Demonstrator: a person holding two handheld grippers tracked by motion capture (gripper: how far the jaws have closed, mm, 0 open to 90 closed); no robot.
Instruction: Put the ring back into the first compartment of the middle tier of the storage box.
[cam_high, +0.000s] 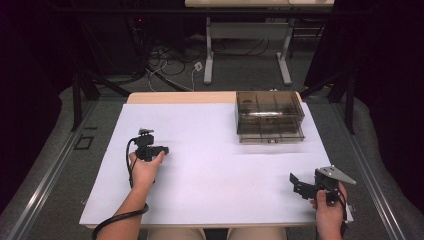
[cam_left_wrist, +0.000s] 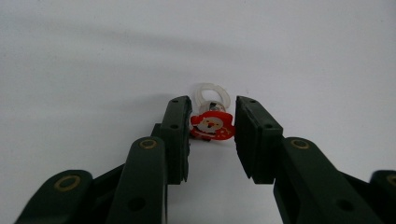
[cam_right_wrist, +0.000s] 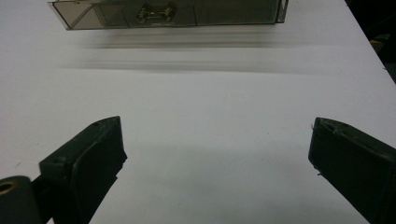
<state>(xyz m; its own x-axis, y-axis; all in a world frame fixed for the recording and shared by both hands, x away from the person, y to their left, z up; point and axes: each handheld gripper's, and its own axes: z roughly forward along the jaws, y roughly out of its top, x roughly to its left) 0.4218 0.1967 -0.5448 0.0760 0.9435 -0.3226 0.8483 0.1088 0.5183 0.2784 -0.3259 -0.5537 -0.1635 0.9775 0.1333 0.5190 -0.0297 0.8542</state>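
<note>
One small Santa ring (cam_left_wrist: 211, 120), likely light, rubbery, slippery; left gripper (cam_left_wrist: 212, 135) part-open astride it, grip the red figure; right gripper (cam_right_wrist: 217, 154) spread wide, empty.

The high view looks forward and down from above the person's side, taking in the whole desk (cam_high: 210, 150) and the floor beyond its far edge. The left gripper view sits very low and close to the white surface, looking along its own fingers (cam_left_wrist: 175, 135). The right gripper view rides higher, facing the far right corner — there it shares with the high view the smoky clear box (cam_right_wrist: 168, 14).
</note>
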